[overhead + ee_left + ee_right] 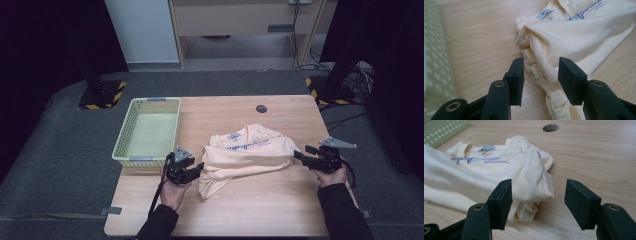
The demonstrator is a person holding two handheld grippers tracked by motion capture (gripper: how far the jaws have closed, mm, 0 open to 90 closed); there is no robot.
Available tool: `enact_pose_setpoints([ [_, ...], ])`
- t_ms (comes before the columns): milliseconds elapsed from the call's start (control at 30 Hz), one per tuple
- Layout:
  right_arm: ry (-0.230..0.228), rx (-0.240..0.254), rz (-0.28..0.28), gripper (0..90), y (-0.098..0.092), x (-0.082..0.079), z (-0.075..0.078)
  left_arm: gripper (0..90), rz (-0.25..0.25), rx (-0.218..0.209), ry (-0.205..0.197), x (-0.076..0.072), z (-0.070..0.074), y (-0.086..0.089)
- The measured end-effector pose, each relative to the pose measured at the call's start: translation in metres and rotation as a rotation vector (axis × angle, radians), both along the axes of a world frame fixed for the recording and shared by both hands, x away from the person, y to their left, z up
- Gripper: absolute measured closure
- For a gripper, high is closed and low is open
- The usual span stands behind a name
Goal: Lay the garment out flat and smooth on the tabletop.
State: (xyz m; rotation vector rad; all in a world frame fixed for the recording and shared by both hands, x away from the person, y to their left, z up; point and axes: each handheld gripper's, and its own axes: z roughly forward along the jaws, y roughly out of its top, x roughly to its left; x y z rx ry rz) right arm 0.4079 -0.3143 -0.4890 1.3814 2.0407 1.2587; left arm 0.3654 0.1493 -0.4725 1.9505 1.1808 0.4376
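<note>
Pale yellow shirt (247,152) lies bunched mid-table on the wooden table (260,210), soft crumpled cotton with purple print. Left gripper (197,169) at the shirt's left end, jaws parted, fabric fold between them but pads not pressing, holds nothing. Right gripper (299,154) at the right end, jaws parted, empty, shirt edge just ahead. High view alone shows the green perforated plastic basket (131,127) whole. Right gripper view shows a round dark hole (550,127) in the tabletop and the neck label (486,147).

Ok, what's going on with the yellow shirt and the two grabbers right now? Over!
Left gripper open, cloth between jaws, unpinched. Right gripper open at other end. Shirt crumpled on table. Basket left, clear.
</note>
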Motion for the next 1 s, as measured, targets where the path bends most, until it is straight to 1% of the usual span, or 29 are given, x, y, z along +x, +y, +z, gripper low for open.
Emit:
enact_pose_setpoints([
  [100,0.019,-0.015,0.017,40.9,0.004,0.005,-0.007,59.0,-0.010,0.005,0.012,0.004,-0.004,-0.005],
  [133,0.035,-0.029,0.026,44.6,0.007,0.009,-0.012,60.6,-0.021,0.010,0.017,0.006,-0.007,-0.007],
  [167,0.035,-0.029,0.026,44.6,0.007,0.009,-0.012,62.1,-0.021,0.010,0.017,0.006,-0.007,-0.007],
  [200,0.047,-0.035,0.030,49.1,0.009,0.010,-0.013,62.1,-0.025,0.013,0.015,0.006,-0.009,-0.009],
  [233,0.050,-0.048,0.039,54.6,0.011,0.011,-0.015,64.4,-0.031,0.016,0.013,0.007,-0.010,-0.009],
  [333,0.041,-0.082,0.046,76.8,0.014,0.010,-0.014,73.3,-0.044,0.027,0.013,0.009,-0.012,-0.010],
  [367,0.035,-0.083,0.048,80.5,0.015,0.008,-0.011,76.3,-0.048,0.029,0.012,0.009,-0.012,-0.011],
  [467,0.018,-0.083,0.061,83.1,0.017,0.004,-0.004,83.7,-0.061,0.035,0.007,0.008,-0.012,-0.011],
  [600,0.019,-0.072,0.076,83.4,0.020,-0.002,0.006,85.6,-0.071,0.041,-0.001,0.006,-0.010,-0.012],
  [667,0.020,-0.044,0.080,83.4,0.021,-0.006,0.013,85.9,-0.073,0.040,-0.005,0.004,-0.008,-0.011],
  [767,0.012,-0.003,0.082,83.3,0.022,-0.012,0.026,86.3,-0.070,0.023,-0.022,0.002,-0.001,-0.008],
  [833,0.008,0.023,0.079,83.3,0.022,-0.014,0.034,86.5,-0.065,-0.005,-0.042,-0.001,0.007,-0.004],
  [900,0.005,0.044,0.074,83.3,0.021,-0.015,0.040,86.6,-0.064,-0.031,-0.050,-0.005,0.015,0.000],
  [933,0.014,0.059,0.072,83.2,0.020,-0.017,0.044,86.7,-0.068,-0.042,-0.051,-0.008,0.018,0.001],
  [1000,0.037,0.079,0.077,83.1,0.019,-0.021,0.049,86.7,-0.080,-0.049,-0.052,-0.015,0.022,0.004],
])
